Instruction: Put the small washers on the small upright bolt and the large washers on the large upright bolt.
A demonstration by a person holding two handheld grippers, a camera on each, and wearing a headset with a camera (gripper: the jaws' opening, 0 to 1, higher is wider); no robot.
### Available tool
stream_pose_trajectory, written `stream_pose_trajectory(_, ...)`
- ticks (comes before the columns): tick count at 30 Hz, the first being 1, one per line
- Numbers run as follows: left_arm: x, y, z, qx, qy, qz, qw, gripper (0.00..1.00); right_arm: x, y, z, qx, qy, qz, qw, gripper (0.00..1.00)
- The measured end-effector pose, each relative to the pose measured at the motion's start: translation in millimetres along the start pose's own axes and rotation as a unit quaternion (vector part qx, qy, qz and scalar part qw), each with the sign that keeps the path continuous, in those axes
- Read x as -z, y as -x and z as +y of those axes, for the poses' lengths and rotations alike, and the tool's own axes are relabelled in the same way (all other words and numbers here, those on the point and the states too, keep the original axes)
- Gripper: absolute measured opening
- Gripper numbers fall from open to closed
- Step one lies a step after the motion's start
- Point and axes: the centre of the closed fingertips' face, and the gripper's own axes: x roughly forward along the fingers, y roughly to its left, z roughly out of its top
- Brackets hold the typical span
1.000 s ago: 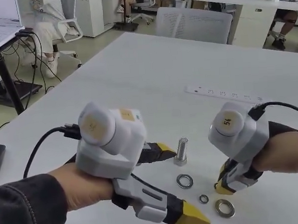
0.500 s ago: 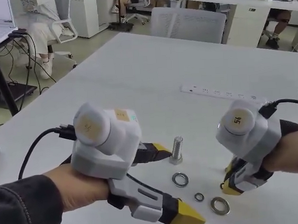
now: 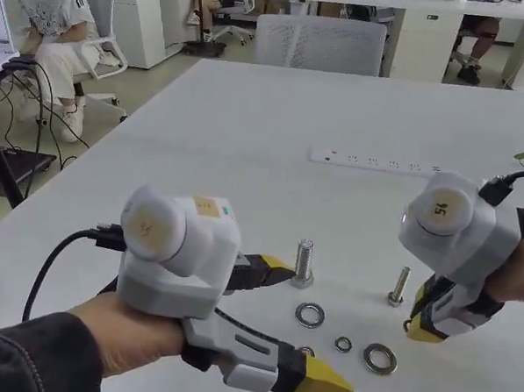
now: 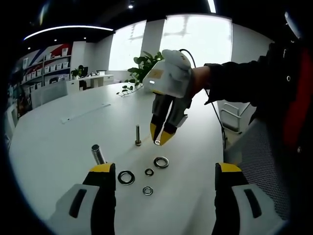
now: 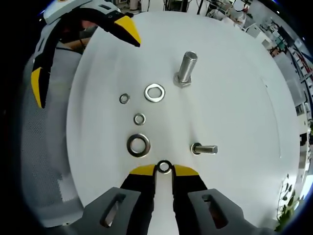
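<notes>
Finds the right tongs (image 5: pixel 165 171) clenched on a thin small washer (image 5: pixel 159 167), pinched between yellow tips. Compared with a second ago, places them further right of the loose rings, with the small bolt (image 5: pixel 204 149) now uncovered. Notes the left tongs (image 4: pixel 165 170) released, spread wide over the counter (image 5: pixel 234 98). Records large washers (image 5: pixel 138 145) and loose small washers (image 5: pixel 139 119) as flat bright metal rings on the smooth white top. Logs the threaded large bolt (image 5: pixel 186 68) and the small bolt upright on hex heads.
</notes>
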Motion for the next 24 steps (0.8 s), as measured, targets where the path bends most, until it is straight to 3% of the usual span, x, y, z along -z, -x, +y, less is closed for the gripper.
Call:
stream_pose_trajectory(11, 1.0, -0.8, -0.5, 0.001, 0.001, 0.003, 1.0000, 0.83, 7.0, 20.0, -12.9, 0.013, -0.001, 0.001, 0.9999, 0.13)
stream_pose_trajectory(24, -0.9, -0.5, 0.3, 0.001, 0.001, 0.001, 1.0000, 0.83, -9.9, 52.9, -26.5, 0.027, 0.017, -0.014, 0.9994, 0.13)
